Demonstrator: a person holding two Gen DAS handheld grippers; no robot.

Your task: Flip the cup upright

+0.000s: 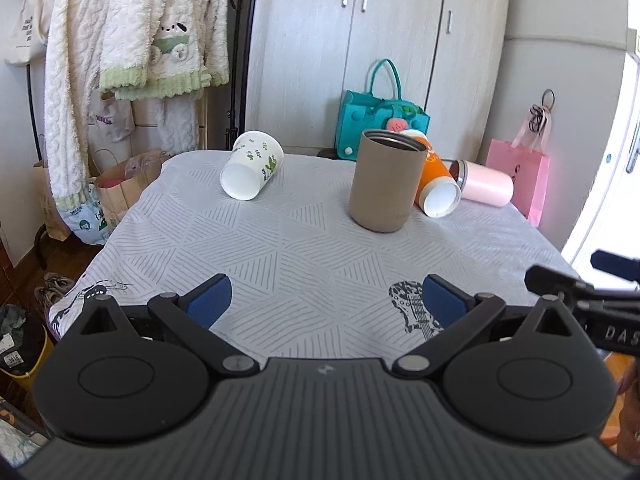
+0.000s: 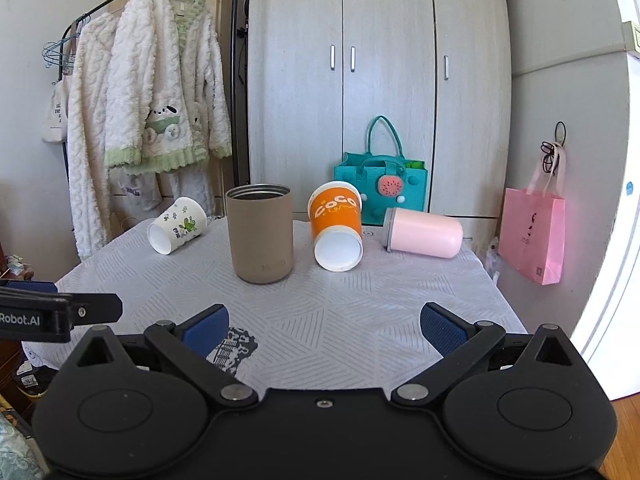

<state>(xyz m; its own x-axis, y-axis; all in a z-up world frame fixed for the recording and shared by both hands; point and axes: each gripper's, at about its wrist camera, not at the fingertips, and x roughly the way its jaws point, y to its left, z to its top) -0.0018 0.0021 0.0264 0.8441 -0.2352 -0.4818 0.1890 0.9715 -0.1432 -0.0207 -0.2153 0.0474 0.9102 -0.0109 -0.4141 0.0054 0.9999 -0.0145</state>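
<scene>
Cups on their sides are what remain: the white cactus-print cup [image 1: 253,165] lies at the far left of the table [image 2: 360,320], its open mouth turned toward the cameras; the orange cup [image 2: 336,226] lies tipped just right of the middle, seemingly base toward the cameras, and the pink tumbler [image 2: 423,232] lies flat beyond it at the far right. Between the white and orange ones stands the tan tumbler [image 2: 260,232], already upright with its mouth up (so that one needs nothing). In the left wrist view the orange cup sits right behind the tan tumbler and close to the pink one, though whether they touch I cannot tell. That crowding looks like the main hazard: a reach for the orange cup could nudge the tan tumbler over or set the pink tumbler rolling toward the table's right edge, and any lying cup is round enough to roll away if pressed off-centre. The paper-looking cups may also crush under a hard pinch. Left gripper [image 1: 327,300] and right gripper [image 2: 325,328] both hang over the near edge of the table, well apart from every cup, their blue pads spread wide with nothing between them.
</scene>
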